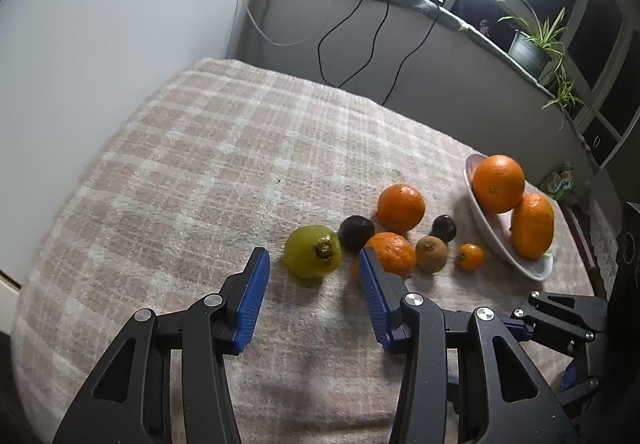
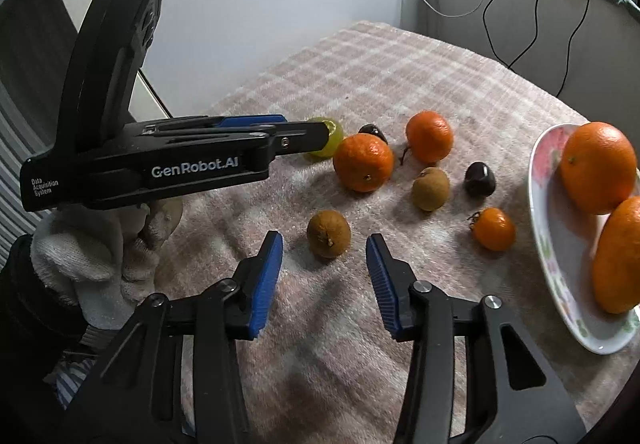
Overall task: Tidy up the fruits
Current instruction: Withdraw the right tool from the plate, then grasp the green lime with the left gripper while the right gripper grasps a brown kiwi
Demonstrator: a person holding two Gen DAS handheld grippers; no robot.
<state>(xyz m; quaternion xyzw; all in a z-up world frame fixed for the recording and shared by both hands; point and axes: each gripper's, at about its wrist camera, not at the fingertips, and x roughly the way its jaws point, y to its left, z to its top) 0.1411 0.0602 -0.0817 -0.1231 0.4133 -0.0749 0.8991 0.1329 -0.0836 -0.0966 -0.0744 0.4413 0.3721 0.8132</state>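
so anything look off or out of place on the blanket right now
Nothing is spilled or damaged. The only untidy part: just two oranges sit in the plate, while the green fruit, mandarins, brown fruits and dark fruits lie scattered on the checked blanket. Both grippers' jaws are open and empty.

The right gripper (image 2: 324, 264) occupies the lower centre of the frame, jaws apart, nothing between the pads. A brown fruit (image 2: 328, 233) lies on the checked cloth (image 2: 400, 68) just above the gap. The left gripper (image 2: 312, 134) enters from the left, held by a gloved hand (image 2: 100, 256). At the right edge, a plate (image 2: 560, 264) holds two oranges (image 2: 598, 168).
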